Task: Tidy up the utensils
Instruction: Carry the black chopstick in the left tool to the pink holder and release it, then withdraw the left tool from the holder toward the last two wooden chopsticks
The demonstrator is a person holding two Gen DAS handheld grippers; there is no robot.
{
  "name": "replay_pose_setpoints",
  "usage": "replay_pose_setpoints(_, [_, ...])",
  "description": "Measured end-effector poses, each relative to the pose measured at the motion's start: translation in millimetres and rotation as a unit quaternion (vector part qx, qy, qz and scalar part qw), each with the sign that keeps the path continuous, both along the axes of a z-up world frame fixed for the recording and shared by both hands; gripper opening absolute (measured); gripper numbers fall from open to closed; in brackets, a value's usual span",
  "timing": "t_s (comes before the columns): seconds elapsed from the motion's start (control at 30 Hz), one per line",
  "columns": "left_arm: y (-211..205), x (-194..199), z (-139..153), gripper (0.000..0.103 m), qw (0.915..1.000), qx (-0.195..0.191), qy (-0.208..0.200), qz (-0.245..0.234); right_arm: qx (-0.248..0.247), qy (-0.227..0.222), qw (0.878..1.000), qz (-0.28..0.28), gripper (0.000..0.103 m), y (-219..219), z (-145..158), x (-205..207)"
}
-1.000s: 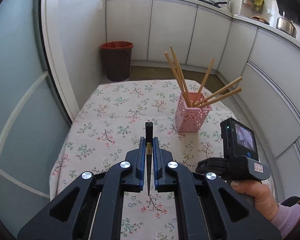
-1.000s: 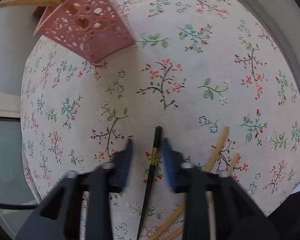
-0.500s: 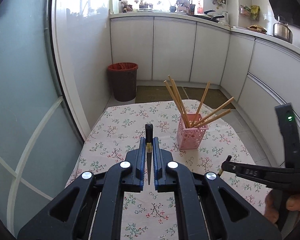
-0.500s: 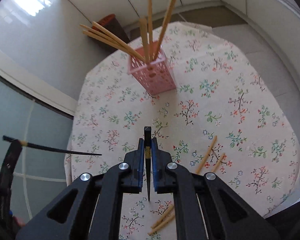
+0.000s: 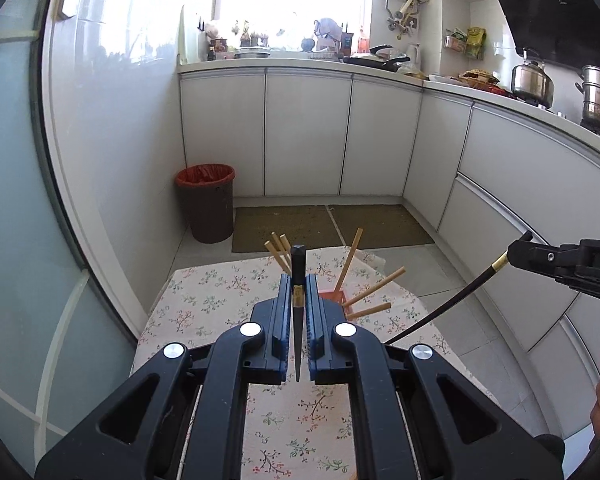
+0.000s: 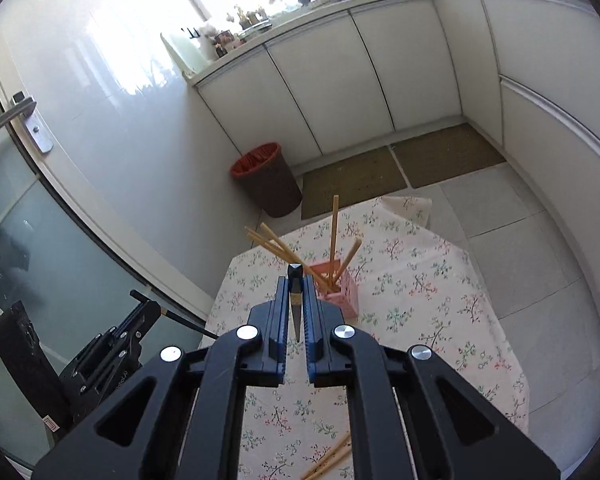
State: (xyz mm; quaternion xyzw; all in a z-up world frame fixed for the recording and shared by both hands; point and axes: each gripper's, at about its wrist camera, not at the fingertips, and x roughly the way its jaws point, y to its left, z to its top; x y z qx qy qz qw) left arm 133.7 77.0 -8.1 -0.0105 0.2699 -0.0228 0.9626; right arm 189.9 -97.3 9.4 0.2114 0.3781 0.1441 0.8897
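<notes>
My left gripper (image 5: 298, 282) is shut on a black chopstick (image 5: 298, 258) with a gold band, held high above the floral table (image 5: 204, 304). My right gripper (image 6: 295, 286) is shut on a second black chopstick (image 6: 295, 272). Below and ahead stands a pink lattice holder (image 6: 346, 290) with several wooden chopsticks (image 6: 334, 236) leaning out of it. In the left wrist view my fingers mostly hide the holder (image 5: 335, 295). The right gripper (image 5: 518, 249) shows at the right with its black chopstick (image 5: 440, 312). The left gripper (image 6: 146, 306) appears at the lower left in the right wrist view.
Two loose wooden chopsticks (image 6: 328, 460) lie on the tablecloth near its front edge. A dark bin with a red liner (image 5: 208, 200) stands on the floor beyond the table. White cabinets (image 5: 308, 136) line the back and right; a glass door with a handle (image 6: 16, 114) is left.
The right gripper shut on the black chopstick lying on the cloth and lifted it high. The left gripper rose too, still gripping its chopstick. Both views tipped up toward the kitchen.
</notes>
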Motion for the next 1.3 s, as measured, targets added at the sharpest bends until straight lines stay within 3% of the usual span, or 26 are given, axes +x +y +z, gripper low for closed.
replay_pose_setpoints(0.2, [-12,27,13,0.006,0.9998,-0.016,-0.013,-0.004,0.022,-0.015,1.000,-0.015,0.007,-24,11,1])
replay_pose_setpoints(0.33, [-27,56,9,0.006,0.9996,-0.008,-0.025,0.005,0.027,-0.020,0.999,-0.023,0.007,-36,10,0])
replay_pose_setpoints(0.67, [-36,136,-51,0.008,0.9993,-0.027,0.022,0.016,0.035,-0.020,0.999,-0.035,0.007,-53,6,17])
replay_pose_setpoints(0.7, [-34,138,-55,0.015,0.9990,-0.031,0.027,0.018,0.036,-0.022,0.998,-0.036,0.007,-52,7,19])
replay_pose_setpoints(0.8, [-25,129,-51,0.031,0.9987,-0.044,0.011,0.022,0.036,-0.031,0.998,-0.039,0.007,-49,9,26])
replay_pose_setpoints(0.87, [-17,120,-42,0.034,0.9985,-0.049,-0.004,0.024,0.037,-0.035,0.998,-0.044,0.007,-46,8,33])
replay_pose_setpoints(1.0, [11,96,-24,0.048,0.9948,-0.088,-0.028,0.043,0.033,-0.037,0.997,-0.056,0.007,-38,4,50])
replay_pose_setpoints(1.17, [46,66,-24,0.048,0.9883,-0.124,-0.044,0.077,0.011,-0.034,0.998,-0.060,0.007,-20,-4,75])
replay_pose_setpoints(1.3, [68,55,-39,0.048,0.9845,-0.142,-0.032,0.098,-0.015,-0.029,0.998,-0.057,0.007,2,-15,95])
